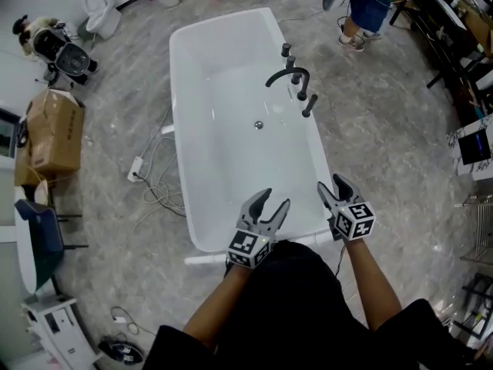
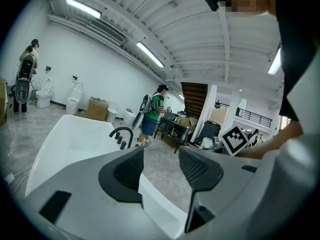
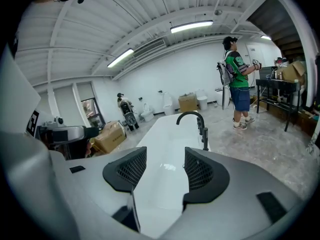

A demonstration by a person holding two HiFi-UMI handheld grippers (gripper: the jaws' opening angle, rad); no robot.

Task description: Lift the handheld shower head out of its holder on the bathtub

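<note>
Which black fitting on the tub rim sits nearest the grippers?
The slim tilted stick at the row's near end; the arched spout and knobs stand farther off.

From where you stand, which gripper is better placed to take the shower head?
Right. The right gripper is by the right rim of the tub, in line with the shower head on that rim; the left gripper hovers over its near end. Both are open.

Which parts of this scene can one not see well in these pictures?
- Slim black handheld shower head: too small in head view to show its holder.
- Its base, right gripper view: hidden behind the right claw.
- Near end of the white freestanding bathtub, head view: covered by the left claw and the person's dark clothing.
</note>
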